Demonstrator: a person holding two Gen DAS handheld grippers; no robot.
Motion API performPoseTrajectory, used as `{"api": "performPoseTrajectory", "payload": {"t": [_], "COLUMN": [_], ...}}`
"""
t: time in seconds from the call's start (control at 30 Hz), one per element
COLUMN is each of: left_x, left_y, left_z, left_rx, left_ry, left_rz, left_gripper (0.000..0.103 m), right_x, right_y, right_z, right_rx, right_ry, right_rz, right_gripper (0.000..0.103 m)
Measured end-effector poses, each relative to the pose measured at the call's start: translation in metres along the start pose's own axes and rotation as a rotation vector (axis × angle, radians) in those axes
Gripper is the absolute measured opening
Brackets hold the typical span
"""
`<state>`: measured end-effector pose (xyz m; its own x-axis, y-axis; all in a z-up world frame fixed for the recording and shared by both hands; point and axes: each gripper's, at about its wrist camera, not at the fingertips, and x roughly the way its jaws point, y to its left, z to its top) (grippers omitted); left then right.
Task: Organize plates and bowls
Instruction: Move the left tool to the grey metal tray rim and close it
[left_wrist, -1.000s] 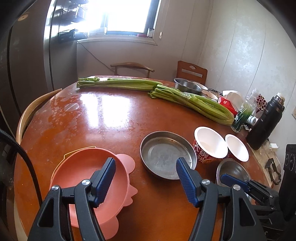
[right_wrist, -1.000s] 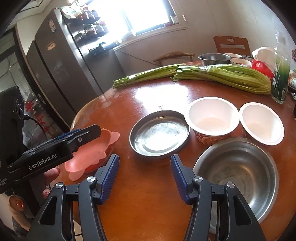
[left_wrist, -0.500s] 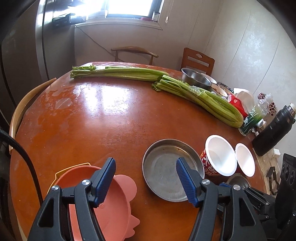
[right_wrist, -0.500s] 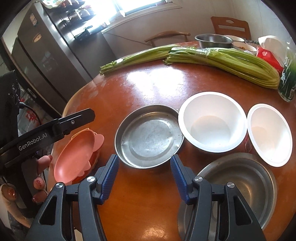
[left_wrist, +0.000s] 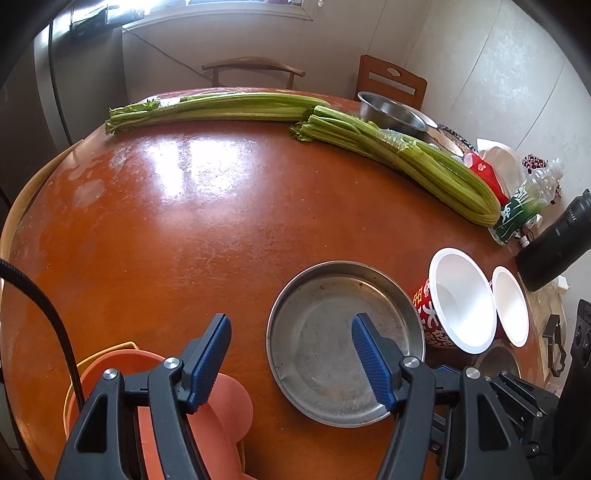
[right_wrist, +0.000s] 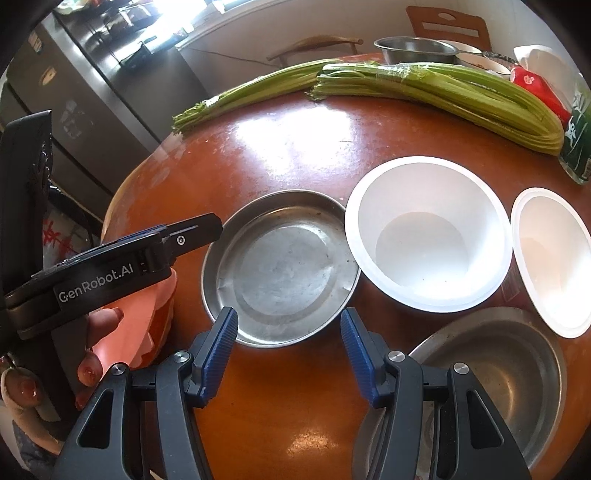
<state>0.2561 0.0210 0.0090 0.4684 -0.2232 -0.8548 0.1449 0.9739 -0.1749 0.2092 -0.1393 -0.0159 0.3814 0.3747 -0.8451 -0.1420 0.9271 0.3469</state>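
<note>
Both grippers are climbing and tipping down over the table (left_wrist: 192, 229); the left gripper (left_wrist: 291, 360) has slid off the pink bowl (left_wrist: 221, 417), which drops to the bottom-left corner of its view, and its right finger now sits over the steel plate (left_wrist: 325, 332); the right gripper (right_wrist: 288, 347) has swung left, its gap now framing the plate's (right_wrist: 284, 266) near rim; the steel bowl (right_wrist: 509, 373) slips to the lower right; the left gripper's side (right_wrist: 122, 266) looms larger, its tip at the plate's edge.
</note>
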Motion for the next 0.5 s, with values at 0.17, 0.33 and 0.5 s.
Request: {"api": "performPoseTrajectory", "payload": {"t": [0.17, 0.33, 0.5], "left_x": [0.009, 0.017, 0.024], "left_y": [0.000, 0.002, 0.002], "left_z": [0.002, 0.002, 0.001], "left_rx": [0.003, 0.000, 0.000], "left_ry": [0.018, 0.038, 0.053], "left_rz": [-0.002, -0.006, -0.020], "left_gripper": [0.067, 0.067, 0.067], "right_x": [0.006, 0.011, 0.015], "right_y": [0.002, 0.001, 0.002], "right_z": [0.002, 0.005, 0.005], "right_rx": [-0.007, -0.005, -0.006], "right_ry": [0.012, 0.021, 0.019], "right_rz": [-0.015, -0.025, -0.040], "right_gripper": [0.060, 0.060, 0.060]}}
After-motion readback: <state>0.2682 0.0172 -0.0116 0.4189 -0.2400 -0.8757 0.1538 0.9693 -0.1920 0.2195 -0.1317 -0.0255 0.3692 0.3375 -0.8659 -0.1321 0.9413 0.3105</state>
